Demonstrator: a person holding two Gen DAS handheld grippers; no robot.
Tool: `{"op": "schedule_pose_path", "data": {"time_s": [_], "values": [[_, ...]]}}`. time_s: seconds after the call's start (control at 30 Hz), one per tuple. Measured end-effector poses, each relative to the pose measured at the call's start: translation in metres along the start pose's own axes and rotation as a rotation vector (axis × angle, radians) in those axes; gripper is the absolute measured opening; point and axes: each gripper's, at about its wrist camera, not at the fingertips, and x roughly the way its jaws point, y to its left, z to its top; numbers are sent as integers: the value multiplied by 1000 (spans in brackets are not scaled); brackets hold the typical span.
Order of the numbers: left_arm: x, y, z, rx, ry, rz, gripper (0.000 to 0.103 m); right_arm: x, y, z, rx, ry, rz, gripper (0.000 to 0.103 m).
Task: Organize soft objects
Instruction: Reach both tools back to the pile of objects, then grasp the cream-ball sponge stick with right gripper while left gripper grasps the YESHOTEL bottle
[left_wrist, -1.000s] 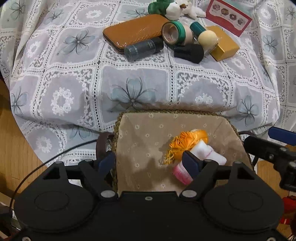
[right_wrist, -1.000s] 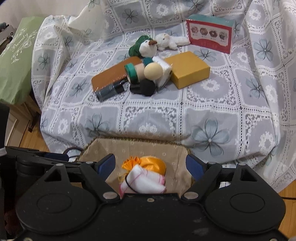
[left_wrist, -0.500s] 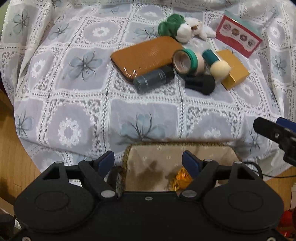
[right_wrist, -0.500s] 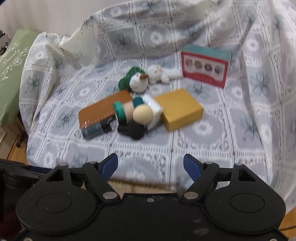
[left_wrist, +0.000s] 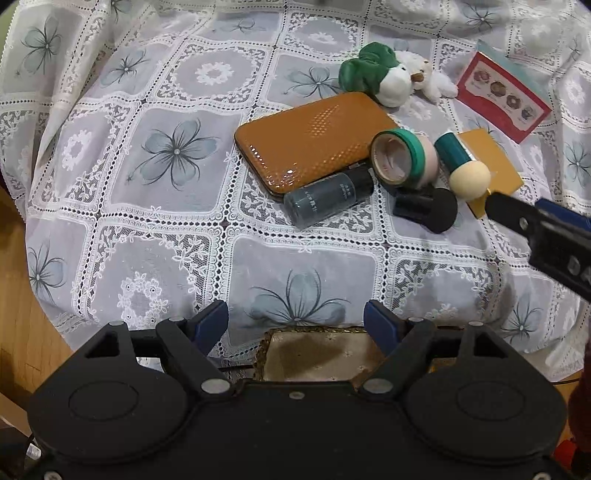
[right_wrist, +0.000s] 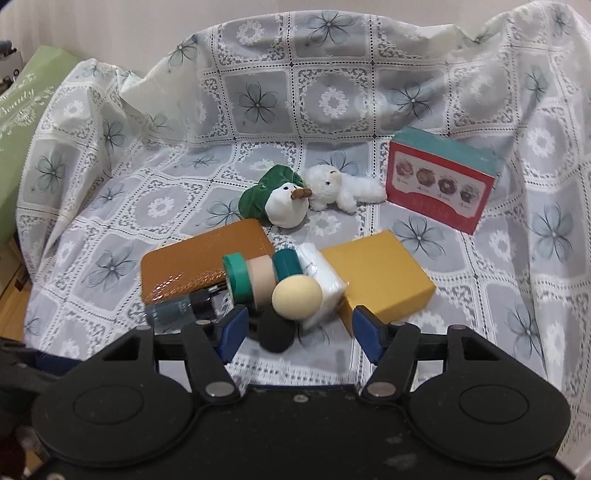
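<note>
A green-and-white plush duck (right_wrist: 277, 200) and a white plush seal (right_wrist: 341, 186) lie side by side at the back of the lace-covered seat; both also show in the left wrist view, the duck (left_wrist: 376, 75) left of the seal (left_wrist: 424, 75). My left gripper (left_wrist: 295, 317) is open and empty, low over the seat's front edge, just above the fabric-lined basket (left_wrist: 317, 356). My right gripper (right_wrist: 297, 325) is open and empty, hovering just short of the pile of hard items; its finger (left_wrist: 517, 218) shows in the left wrist view.
A pile in front of the plush toys: brown case (right_wrist: 207, 266), tape rolls (right_wrist: 247, 280), sponge-tipped applicators (right_wrist: 295, 291), dark bottle (left_wrist: 328, 195), white packet (right_wrist: 321, 280), yellow box (right_wrist: 376, 280). A red-and-teal box (right_wrist: 439, 184) stands at the back right. A green cushion (right_wrist: 18, 122) lies left.
Both grippers rose and moved forward from over the basket toward the seat. The basket's contents have dropped out of sight, and the pile and plush toys are nearer.
</note>
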Motion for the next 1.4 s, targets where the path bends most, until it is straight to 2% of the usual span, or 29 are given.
{"op": "schedule_pose_path", "data": {"time_s": [0.47,0.53,0.67,0.73,1.03,1.3,1.4], "values": [[13,10,5,-35,31,7,76,40,6,13,-6,46,-22,60],[13,10,5,-37,31,7,76,43,8,14,-12,54,-19,55],[14,12,6,-37,33,6,76,50,12,15,-27,76,-30,37],[14,12,6,-37,32,7,76,51,13,14,-37,73,-45,35],[12,9,13,-27,14,12,76,39,2,17,6,55,-45,34],[9,-4,33,-19,-35,-3,76,18,-15,14,55,19,-72,34],[9,-8,43,-43,-55,-25,81,11,-21,11,69,15,-75,34]]}}
